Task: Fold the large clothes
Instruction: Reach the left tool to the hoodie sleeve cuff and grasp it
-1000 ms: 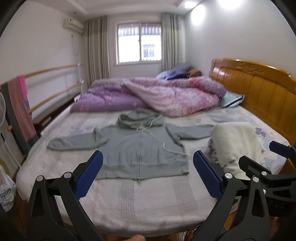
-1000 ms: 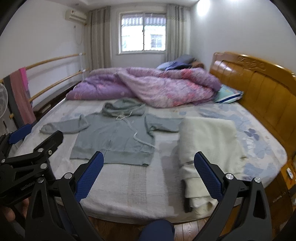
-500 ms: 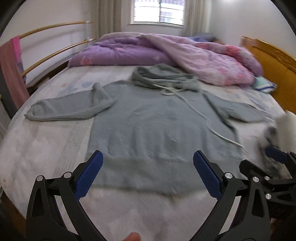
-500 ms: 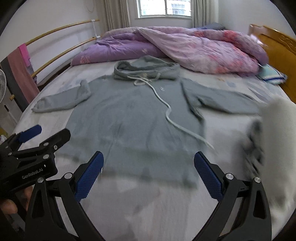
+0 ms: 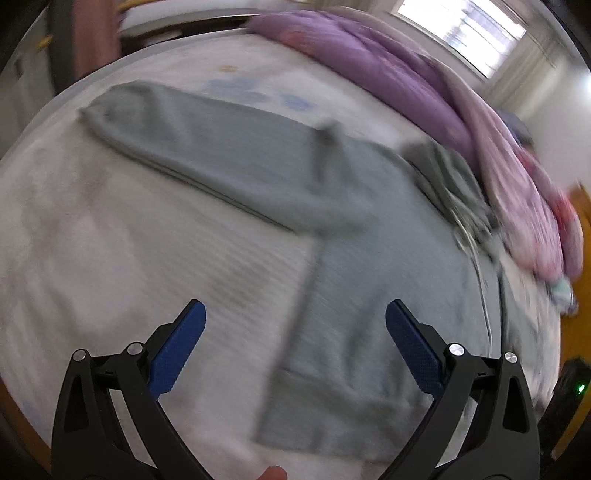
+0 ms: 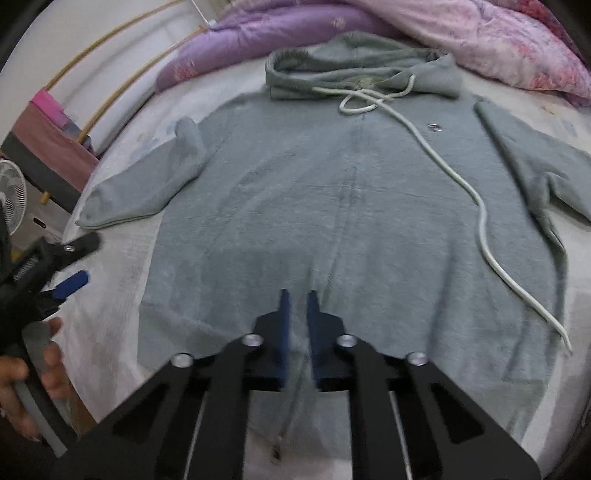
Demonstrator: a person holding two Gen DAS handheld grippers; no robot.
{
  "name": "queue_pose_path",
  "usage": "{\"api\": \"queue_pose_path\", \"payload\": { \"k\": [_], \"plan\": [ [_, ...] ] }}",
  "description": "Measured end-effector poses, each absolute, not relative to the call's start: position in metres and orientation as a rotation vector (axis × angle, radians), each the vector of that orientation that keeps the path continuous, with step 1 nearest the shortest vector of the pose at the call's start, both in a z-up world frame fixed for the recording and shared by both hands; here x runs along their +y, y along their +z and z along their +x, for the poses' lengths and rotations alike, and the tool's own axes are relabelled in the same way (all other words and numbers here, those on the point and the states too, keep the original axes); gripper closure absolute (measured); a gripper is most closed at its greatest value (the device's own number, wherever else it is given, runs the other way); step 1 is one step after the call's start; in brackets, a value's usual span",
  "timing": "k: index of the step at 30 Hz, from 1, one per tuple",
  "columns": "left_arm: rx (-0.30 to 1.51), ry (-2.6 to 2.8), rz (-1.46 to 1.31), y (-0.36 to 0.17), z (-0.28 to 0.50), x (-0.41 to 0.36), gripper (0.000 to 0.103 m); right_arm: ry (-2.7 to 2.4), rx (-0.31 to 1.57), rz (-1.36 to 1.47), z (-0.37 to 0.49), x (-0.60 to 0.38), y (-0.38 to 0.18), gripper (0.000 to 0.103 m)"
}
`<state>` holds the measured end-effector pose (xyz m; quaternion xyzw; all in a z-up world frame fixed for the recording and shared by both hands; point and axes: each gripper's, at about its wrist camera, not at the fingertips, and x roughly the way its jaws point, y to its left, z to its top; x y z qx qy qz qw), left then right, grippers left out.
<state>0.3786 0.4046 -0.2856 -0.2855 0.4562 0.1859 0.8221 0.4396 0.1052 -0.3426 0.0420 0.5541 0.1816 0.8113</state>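
Note:
A grey zip hoodie point(image 6: 351, 192) lies flat and face up on the bed, sleeves spread, hood point(image 6: 362, 66) at the far end, white drawstring point(image 6: 480, 221) trailing over its chest. My right gripper point(image 6: 297, 295) points down over the zip line near the hem. Its jaws are closing and stand almost together, and I see no cloth lifted between them. In the blurred left wrist view the hoodie point(image 5: 369, 277) runs from its sleeve point(image 5: 207, 147) down to the hem. My left gripper point(image 5: 295, 339) is open above the garment's side edge, holding nothing. The left gripper point(image 6: 70, 266) also shows at the left of the right wrist view.
A purple and pink quilt point(image 6: 480, 33) is heaped behind the hood. A rail with a draped towel point(image 6: 48, 147) and a fan point(image 6: 11, 195) stand beside the bed on the left. A person's hand point(image 6: 37, 369) holds the left tool. White sheet point(image 5: 110, 258) lies left of the hoodie.
Both grippers have dropped toward the bed and closer to the hoodie. The right jaws have gone from wide open to nearly together. The left gripper swung over to the left sleeve side and rolled.

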Motion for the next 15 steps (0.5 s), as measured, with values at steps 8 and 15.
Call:
{"api": "queue_pose_path", "payload": {
  "k": [8,15],
  "plan": [
    [0.939,0.643,-0.874,-0.294,0.372,0.578,0.005,0.375,1.255,0.128,0.524,0.193,-0.342,0.098],
    [0.899,0.748,-1.061,-0.319,0.372,0.692,0.006,0.366,1.336,0.142,0.547,0.243,-0.35,0.096]
  ]
}}
